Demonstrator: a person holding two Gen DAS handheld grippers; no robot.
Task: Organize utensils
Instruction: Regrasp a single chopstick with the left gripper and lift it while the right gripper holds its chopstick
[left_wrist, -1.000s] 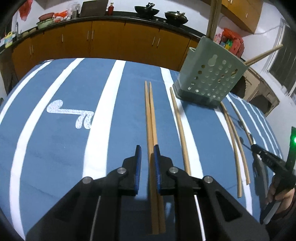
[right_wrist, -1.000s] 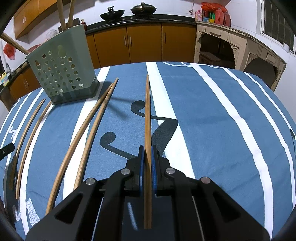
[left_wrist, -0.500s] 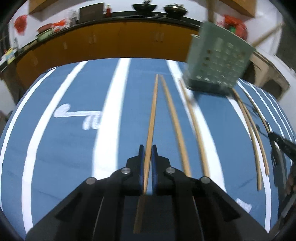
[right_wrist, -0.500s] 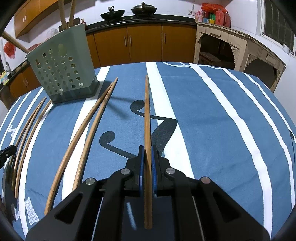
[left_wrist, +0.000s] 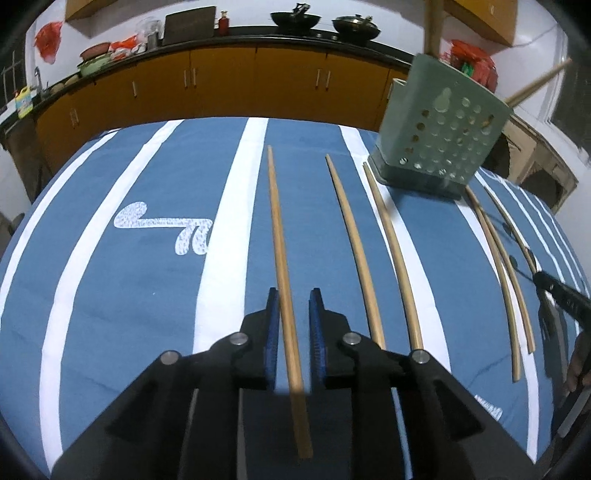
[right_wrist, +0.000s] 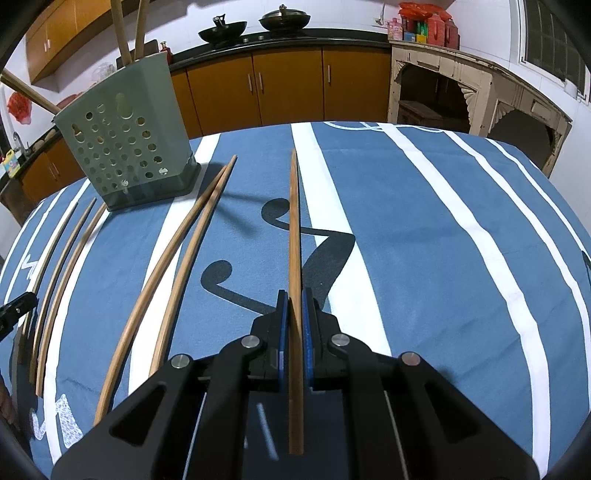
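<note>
Left wrist view: our left gripper (left_wrist: 293, 325) has jaws that have just been opening, now spread apart around a long pale wooden chopstick (left_wrist: 282, 266), which lies loose between them on the worktop's blue cloth with white stripes (left_wrist: 147, 295), while four more wooden chopsticks (left_wrist: 391, 240) lie to its right and a perforated grey-green plastic utensil holder (left_wrist: 439, 129) stands beyond them with sticks poking out. In the right wrist view, our right gripper (right_wrist: 293, 332) has its jaws pinching a darker brown wooden chopstick (right_wrist: 294, 236). We cannot read the cloth's white and black marks.
</note>
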